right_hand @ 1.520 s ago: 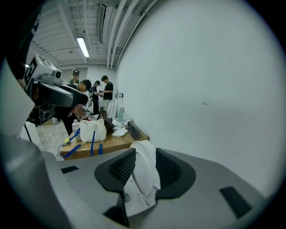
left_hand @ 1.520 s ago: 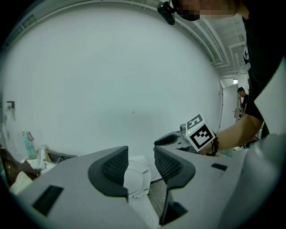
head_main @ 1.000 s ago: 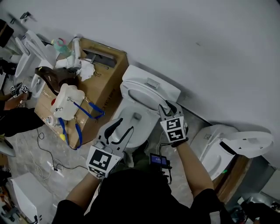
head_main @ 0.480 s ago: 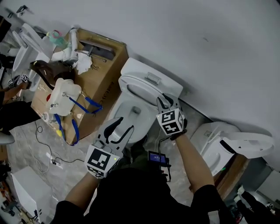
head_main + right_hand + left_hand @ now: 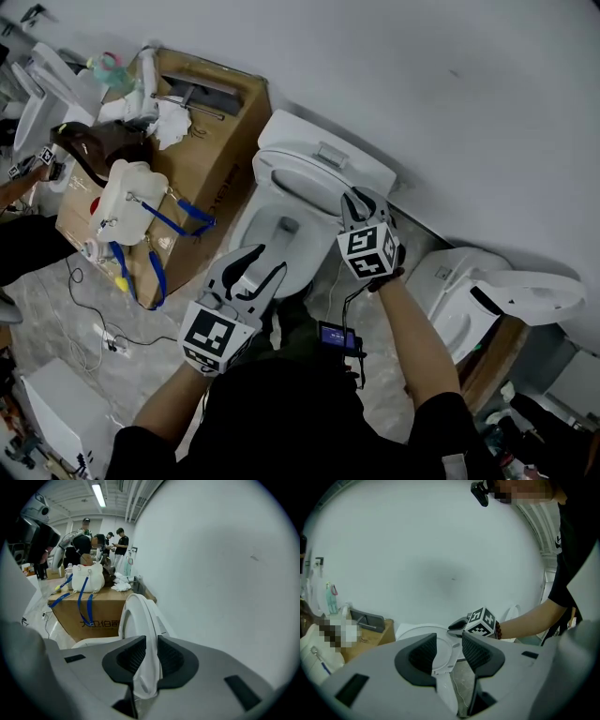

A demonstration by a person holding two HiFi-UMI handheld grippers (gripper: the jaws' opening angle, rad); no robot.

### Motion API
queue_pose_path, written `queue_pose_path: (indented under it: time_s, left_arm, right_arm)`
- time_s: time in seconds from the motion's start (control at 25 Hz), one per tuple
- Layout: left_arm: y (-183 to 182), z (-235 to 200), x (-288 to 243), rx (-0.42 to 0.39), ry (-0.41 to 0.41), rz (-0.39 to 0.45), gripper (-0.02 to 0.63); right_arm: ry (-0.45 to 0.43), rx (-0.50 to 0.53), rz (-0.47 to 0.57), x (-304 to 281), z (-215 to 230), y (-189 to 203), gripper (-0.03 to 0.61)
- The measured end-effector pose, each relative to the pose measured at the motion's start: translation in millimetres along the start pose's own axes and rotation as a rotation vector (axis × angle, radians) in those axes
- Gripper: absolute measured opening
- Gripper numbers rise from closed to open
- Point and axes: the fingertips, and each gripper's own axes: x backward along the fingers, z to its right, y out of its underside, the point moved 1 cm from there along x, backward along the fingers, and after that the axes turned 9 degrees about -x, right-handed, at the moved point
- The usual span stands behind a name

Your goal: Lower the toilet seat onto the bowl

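The white toilet stands against the wall, its seat [image 5: 298, 180] raised and leaning back toward the tank [image 5: 328, 155] over the bowl [image 5: 279, 234]. My right gripper [image 5: 359, 208] is at the seat's right edge. In the right gripper view the thin white seat rim [image 5: 139, 616] runs between the pads, and the gripper [image 5: 147, 656] is shut on it. My left gripper [image 5: 247, 270] hovers open over the bowl's front with nothing in it. The left gripper view shows the seat [image 5: 423, 638] beyond the parted gripper [image 5: 449, 651].
A cardboard box [image 5: 208, 141] stands left of the toilet, carrying a white bag with blue straps [image 5: 131, 202] and clutter. A second toilet [image 5: 469, 300] sits at the right. Cables [image 5: 98, 328] lie on the floor. People [image 5: 93, 541] stand far off.
The head view has shifted a little. My right gripper stays clamped on the seat rim and sits slightly higher in the frame. The left gripper holds its place, open.
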Motion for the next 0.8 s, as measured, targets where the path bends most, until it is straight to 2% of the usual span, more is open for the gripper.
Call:
queue_pose_path:
  time_s: [0.32,0.48,0.64,0.72,0.8]
  left_arm:
    - [17,-21,-11,-0.057,0.031,-0.021,0.175]
    - [20,-34,-24,-0.140,0.028,-0.055,0.175]
    - [28,-56,-49,-0.232,-0.016,-0.101,0.175]
    - [36,-66,-64,-0.227,-0.032,-0.129,0.175]
    - [43,-74,-76,-0.155,-0.036,-0.145,0.175]
  right_arm:
    - [0.057,0.010,0.012,-1,-5,1,0.067]
    - [0.057,-0.003,0.019,6,-12,3,0.067]
    - [0.045,-0.005,0.042,13,-21,6,0.067]
    - [0.035,-0.013,0.054,16,-25,8,0.067]
    - [0.026,-0.020,0.064,20,-30,10,0.067]
